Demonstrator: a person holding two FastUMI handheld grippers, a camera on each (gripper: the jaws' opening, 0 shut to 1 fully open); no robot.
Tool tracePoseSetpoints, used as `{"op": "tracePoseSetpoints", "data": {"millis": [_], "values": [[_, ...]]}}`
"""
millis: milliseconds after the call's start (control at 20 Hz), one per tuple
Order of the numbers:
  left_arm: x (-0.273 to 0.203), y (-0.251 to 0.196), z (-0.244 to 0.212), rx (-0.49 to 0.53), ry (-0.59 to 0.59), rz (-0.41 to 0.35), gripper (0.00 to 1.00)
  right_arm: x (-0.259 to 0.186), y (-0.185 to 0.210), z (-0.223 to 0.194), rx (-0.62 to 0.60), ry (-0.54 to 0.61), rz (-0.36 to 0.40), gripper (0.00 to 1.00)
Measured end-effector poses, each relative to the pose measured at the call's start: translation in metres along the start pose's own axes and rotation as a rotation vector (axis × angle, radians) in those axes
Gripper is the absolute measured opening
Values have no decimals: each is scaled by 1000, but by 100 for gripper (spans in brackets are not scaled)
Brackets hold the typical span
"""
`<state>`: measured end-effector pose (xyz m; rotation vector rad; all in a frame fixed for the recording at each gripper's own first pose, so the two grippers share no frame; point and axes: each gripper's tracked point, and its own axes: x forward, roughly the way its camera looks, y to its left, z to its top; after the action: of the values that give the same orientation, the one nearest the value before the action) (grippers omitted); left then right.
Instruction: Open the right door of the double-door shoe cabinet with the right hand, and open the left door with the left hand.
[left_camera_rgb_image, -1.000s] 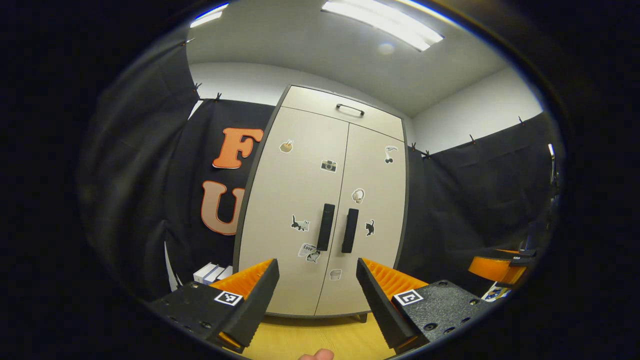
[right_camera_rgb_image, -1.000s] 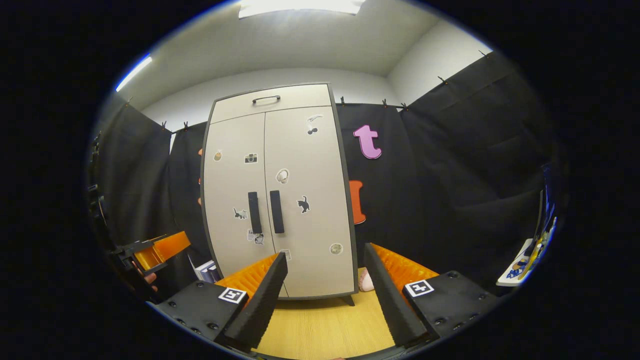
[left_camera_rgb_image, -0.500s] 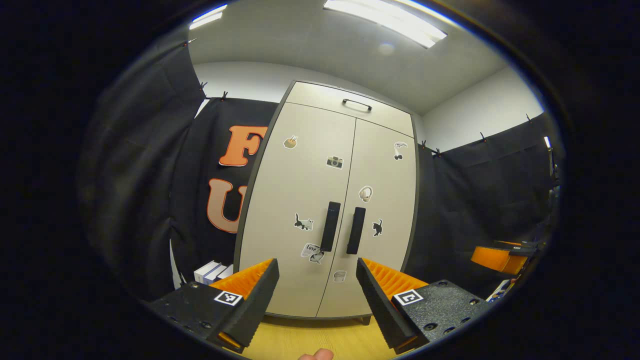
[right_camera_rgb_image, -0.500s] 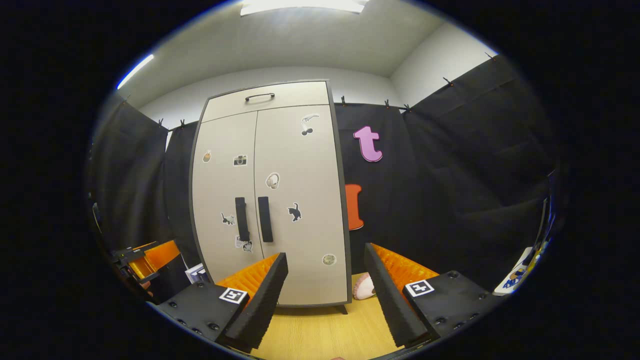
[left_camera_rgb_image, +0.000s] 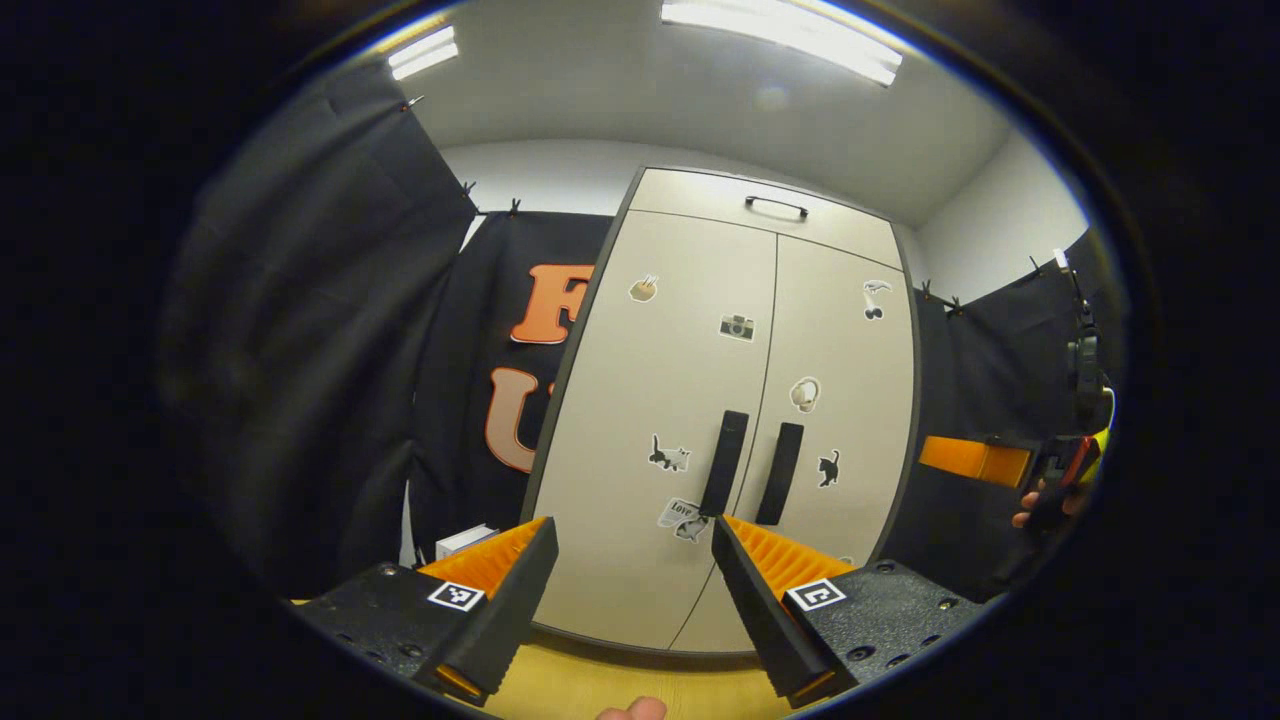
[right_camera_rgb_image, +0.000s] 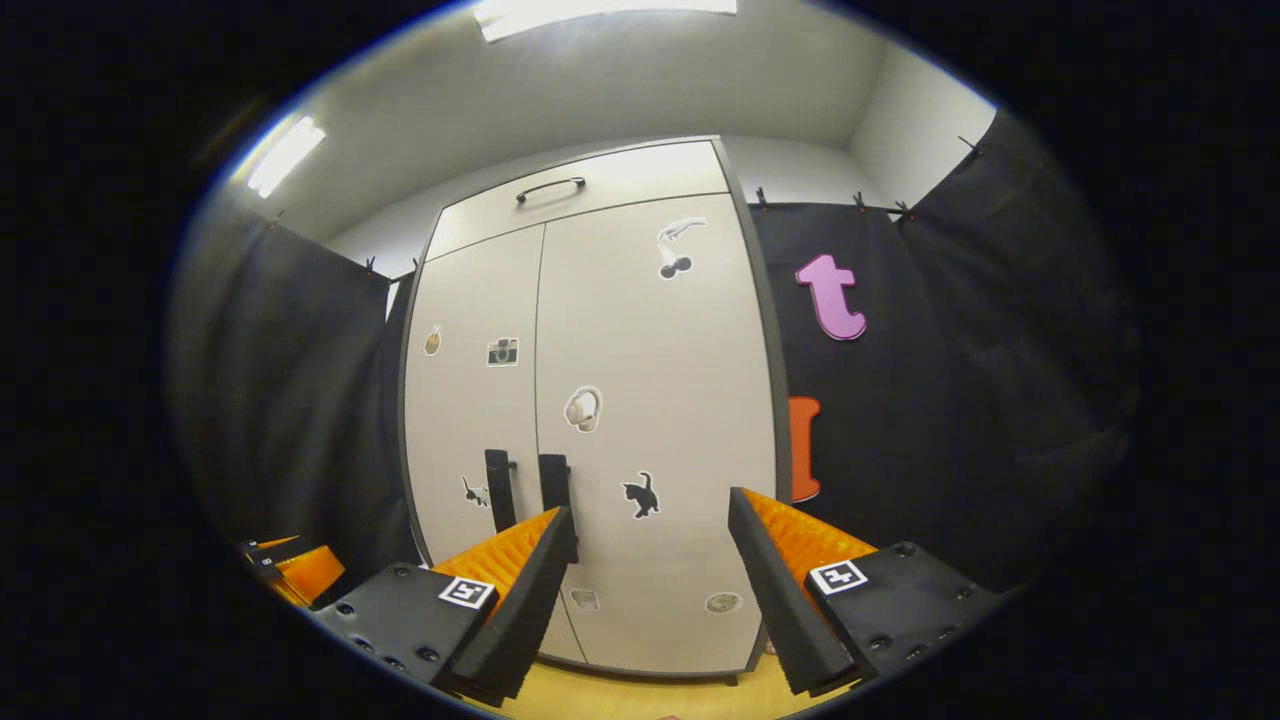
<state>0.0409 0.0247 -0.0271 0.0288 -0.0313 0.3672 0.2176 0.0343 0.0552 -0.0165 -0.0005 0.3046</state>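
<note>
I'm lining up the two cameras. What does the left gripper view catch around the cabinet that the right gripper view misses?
Left gripper view alone: white boxes on the floor left of the cabinet, and a hand holding the other claw at far right.
Right gripper view alone: a round sticker low on the right door.
Both: closed doors, two black handles, cat sticker, top drawer handle, open claws.

Beige shoe cabinet (left_camera_rgb_image: 740, 420), upright against the black wall; both doors shut, stickered, black vertical handles (left_camera_rgb_image: 724, 476) side by side.
</note>
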Motion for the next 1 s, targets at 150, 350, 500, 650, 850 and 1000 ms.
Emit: {"op": "tracePoseSetpoints", "data": {"millis": [150, 350, 500, 650, 850, 1000], "values": [[17, 7, -12, 28, 8, -5, 94, 48, 33, -9, -7, 12, 37, 99], [50, 25, -16, 45, 9, -56, 95, 104, 63, -40, 21, 65, 10, 99], [74, 40, -24, 58, 7, -105, 95, 139, 59, -58, 18, 70, -54, 99], [98, 50, -35, 62, -1, -155, 95, 150, 50, -64, 43, 73, -120, 88], [118, 44, -52, 41, 37, -249, 94, 151, 49, -64, 33, 73, -151, 78], [120, 35, -56, 44, 40, -311, 95, 152, 68, -75, 69, 100, -78, 74]]}}
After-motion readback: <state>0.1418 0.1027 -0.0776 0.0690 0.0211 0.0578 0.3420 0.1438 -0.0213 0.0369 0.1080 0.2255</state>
